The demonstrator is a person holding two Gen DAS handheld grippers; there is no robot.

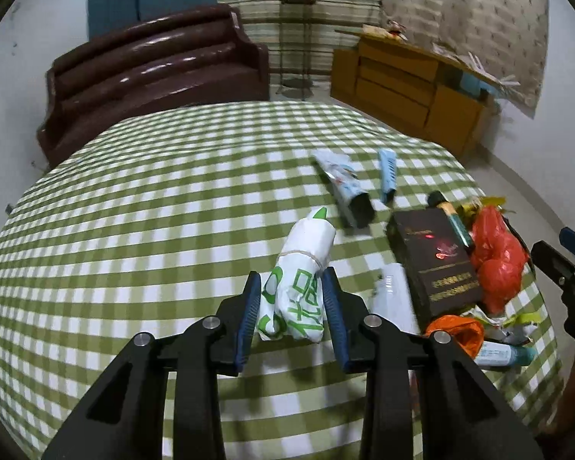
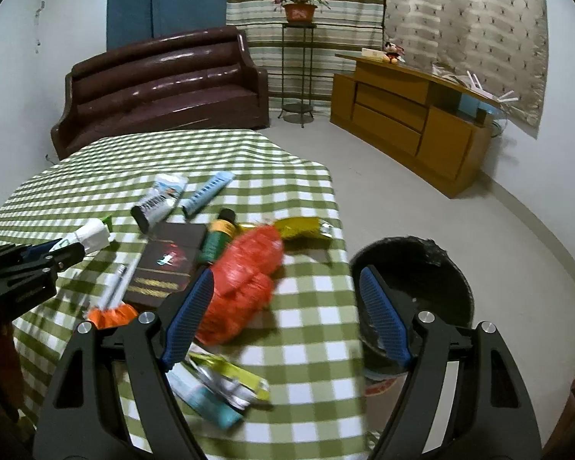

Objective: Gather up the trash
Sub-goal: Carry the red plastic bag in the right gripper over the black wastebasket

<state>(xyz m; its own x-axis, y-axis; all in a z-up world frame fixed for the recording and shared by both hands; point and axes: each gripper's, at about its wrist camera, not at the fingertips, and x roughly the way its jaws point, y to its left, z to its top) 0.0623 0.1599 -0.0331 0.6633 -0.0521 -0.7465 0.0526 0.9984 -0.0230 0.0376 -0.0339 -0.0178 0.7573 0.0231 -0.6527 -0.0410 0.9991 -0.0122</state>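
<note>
dim, fisheye-warped, motion-blurred foreground

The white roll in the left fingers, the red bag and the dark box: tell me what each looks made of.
White roll: looks like matte paper, green print, creased, tied with thin string; the left gripper is shut on it. Red bag: thin plastic film, crinkled and slightly glossy. Dark box: probably coated cardboard, flat panels, sharp edges, gold print, faint sheen.
</note>
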